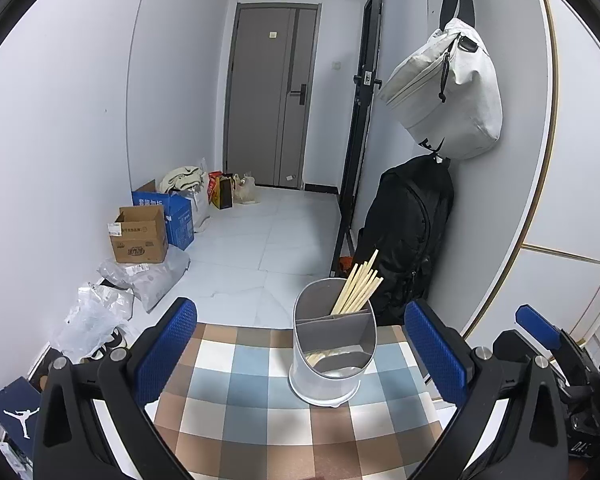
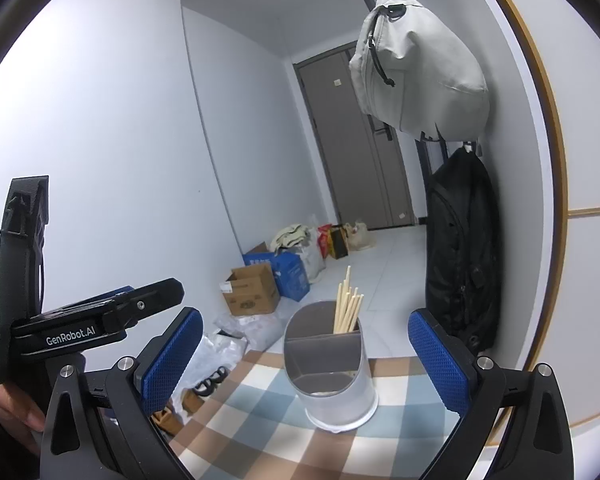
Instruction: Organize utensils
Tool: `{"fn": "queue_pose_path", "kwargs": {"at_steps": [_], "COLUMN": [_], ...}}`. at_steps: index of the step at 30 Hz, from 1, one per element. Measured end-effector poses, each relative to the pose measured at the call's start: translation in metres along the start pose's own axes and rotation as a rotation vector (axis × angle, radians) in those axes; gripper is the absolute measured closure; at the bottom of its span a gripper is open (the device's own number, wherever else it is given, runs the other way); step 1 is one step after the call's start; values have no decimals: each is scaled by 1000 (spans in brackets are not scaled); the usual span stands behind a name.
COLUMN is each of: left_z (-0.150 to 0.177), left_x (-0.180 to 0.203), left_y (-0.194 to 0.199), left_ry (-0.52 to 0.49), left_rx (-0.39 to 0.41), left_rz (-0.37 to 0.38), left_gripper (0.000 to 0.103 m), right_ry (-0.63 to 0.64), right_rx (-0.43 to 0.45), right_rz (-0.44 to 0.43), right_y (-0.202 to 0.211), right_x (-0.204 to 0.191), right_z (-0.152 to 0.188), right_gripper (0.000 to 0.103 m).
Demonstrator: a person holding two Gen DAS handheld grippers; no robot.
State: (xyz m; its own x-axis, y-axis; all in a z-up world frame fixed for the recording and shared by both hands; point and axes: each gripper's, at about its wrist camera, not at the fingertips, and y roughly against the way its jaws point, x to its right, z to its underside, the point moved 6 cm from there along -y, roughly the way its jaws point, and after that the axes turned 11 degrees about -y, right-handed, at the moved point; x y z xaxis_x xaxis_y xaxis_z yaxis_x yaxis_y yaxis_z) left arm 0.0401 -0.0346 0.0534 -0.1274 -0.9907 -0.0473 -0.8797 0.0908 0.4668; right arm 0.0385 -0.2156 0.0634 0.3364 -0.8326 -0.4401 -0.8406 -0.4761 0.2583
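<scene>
Left gripper [image 1: 300, 344]: jaws held wide apart, nothing between the pads. A white utensil holder [image 1: 332, 356] is seen standing upright on the checked counter [image 1: 236, 408], set between the blue pads and touching neither. Chopsticks [image 1: 358, 286] are observed in its rear compartment, leaning right; the front compartments are partly hidden. Right gripper [image 2: 306, 356]: jaws likewise spread, empty, with the holder framed between them. A black backpack [image 2: 462, 256] is noted against the wall beyond.

Black gripper frames [image 2: 300, 364] with silver screws carry blue dimpled fingers [image 2: 170, 358]; one body reads "GenRobot.AI".
</scene>
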Motion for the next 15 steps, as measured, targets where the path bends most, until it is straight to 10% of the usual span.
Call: {"fn": "queue_pose_path", "kwargs": {"at_steps": [15], "left_z": [1], "left_x": [-7], "left_y": [-12], "left_ry": [24], "left_rx": [-11], "left_rz": [-1], "left_gripper": [2], "right_ry": [-23], "right_rx": [-22], "right_rz": [9], "right_y": [-11], "right_x": [8], "right_z": [6], "right_gripper": [0]}}
